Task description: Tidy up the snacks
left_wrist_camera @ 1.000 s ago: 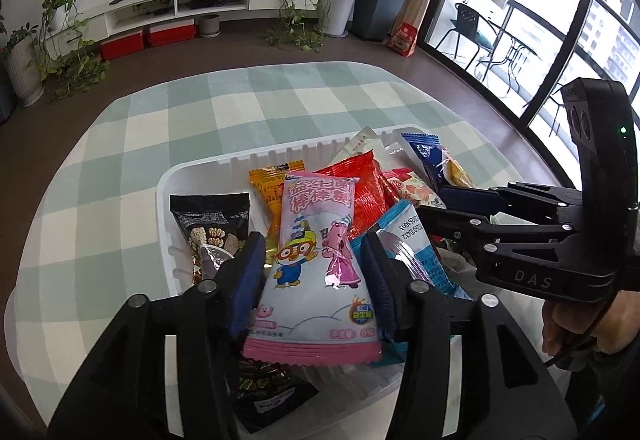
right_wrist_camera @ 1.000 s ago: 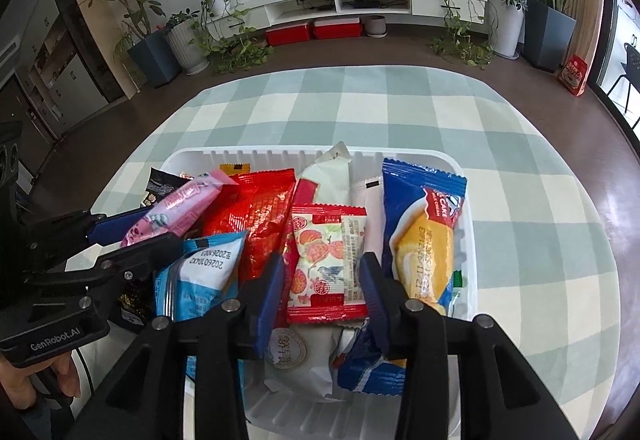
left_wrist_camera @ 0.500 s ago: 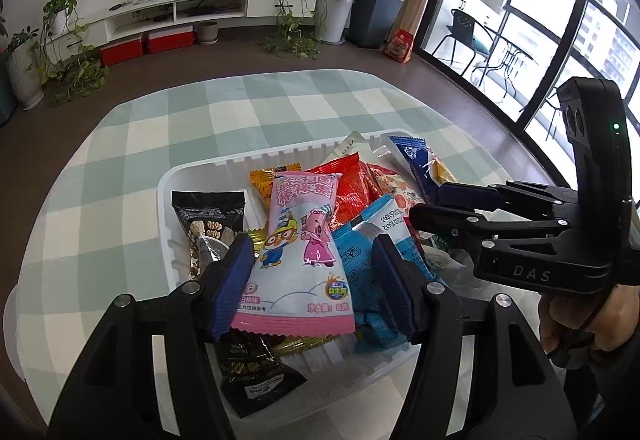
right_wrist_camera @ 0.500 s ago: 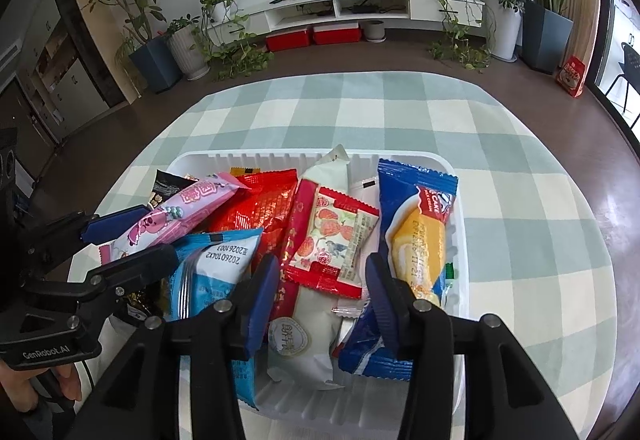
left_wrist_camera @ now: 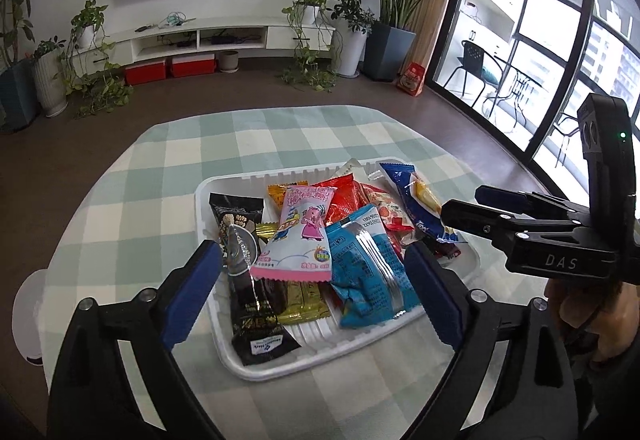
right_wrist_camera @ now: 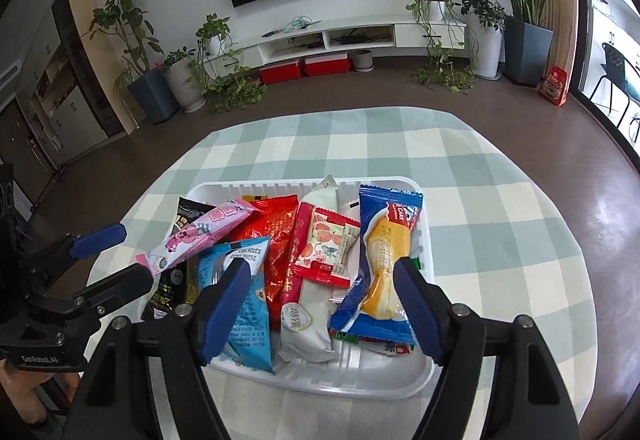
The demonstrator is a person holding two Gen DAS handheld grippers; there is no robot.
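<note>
Left gripper [left_wrist_camera: 316, 280] fingers spread, holding nothing, above near tray rim; right gripper [right_wrist_camera: 320, 304] likewise spread; white tray [right_wrist_camera: 360, 380] on checked surface [left_wrist_camera: 280, 135], heaped with snacks: pink packet [left_wrist_camera: 298, 236], blue packet [left_wrist_camera: 366, 272]; plants beyond.

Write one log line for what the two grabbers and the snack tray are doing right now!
left gripper: open, empty | right gripper: open, empty | white tray: full of snack packets, on checked tablecloth
</note>
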